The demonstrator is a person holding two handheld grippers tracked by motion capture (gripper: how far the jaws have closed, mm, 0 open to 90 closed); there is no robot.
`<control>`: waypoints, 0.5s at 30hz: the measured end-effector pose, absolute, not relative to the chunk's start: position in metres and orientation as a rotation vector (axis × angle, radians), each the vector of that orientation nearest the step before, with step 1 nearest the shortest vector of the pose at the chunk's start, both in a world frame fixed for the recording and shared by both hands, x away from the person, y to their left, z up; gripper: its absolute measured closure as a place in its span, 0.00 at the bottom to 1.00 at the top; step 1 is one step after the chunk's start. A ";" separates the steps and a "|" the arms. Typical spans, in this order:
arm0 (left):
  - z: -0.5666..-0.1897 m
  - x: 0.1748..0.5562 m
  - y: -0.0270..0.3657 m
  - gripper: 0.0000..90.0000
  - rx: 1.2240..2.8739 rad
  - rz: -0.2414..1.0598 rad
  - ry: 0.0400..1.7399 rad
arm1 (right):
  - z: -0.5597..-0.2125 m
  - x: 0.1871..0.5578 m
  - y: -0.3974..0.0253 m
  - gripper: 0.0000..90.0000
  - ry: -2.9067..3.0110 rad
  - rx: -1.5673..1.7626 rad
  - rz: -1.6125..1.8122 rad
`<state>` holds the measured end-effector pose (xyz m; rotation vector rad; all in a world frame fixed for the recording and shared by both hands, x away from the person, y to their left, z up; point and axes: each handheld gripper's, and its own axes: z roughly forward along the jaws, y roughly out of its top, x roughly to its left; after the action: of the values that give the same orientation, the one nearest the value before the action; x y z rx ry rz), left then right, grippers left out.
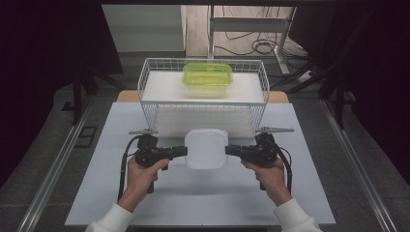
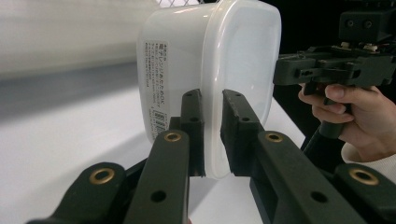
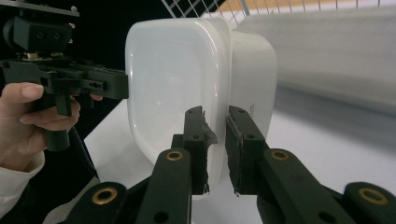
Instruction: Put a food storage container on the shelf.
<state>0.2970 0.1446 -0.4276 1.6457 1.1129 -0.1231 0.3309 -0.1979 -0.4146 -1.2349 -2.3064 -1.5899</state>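
Pale grey and matte, the surface (image 1: 121, 193) carries a white wire basket (image 1: 145, 77) at its far edge, lined with a white slab on which a translucent yellow-green lidded box (image 1: 207, 76) already sits. Just in front of the basket, a white plastic container (image 1: 206, 148) with rounded corners is gripped from both sides: the left claw (image 1: 183, 151) is clenched on its protruding lid rim, and the right claw (image 1: 229, 150) pinches the opposite rim the same way. In the gripper views the container looks smooth, slightly glossy and milky, with a printed label on one wall. Whether it rests on the surface or is lifted off it cannot be told. Judging from this, the grasp is made, while carrying the container into the basket beside the green box seems to remain.
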 end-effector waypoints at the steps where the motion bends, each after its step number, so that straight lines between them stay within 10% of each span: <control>1: -0.425 0.297 0.145 0.88 1.644 -0.118 1.109 | -0.411 0.331 -0.198 0.87 -2.310 -1.229 -1.598; 15: -0.397 0.310 0.150 0.88 1.617 -0.093 1.083 | -0.376 0.340 -0.193 0.87 -2.344 -1.190 -1.657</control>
<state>0.3096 0.1499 -0.3971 1.6174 1.0827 -0.0928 0.3401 -0.1934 -0.3765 -1.1900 -2.3443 -1.6569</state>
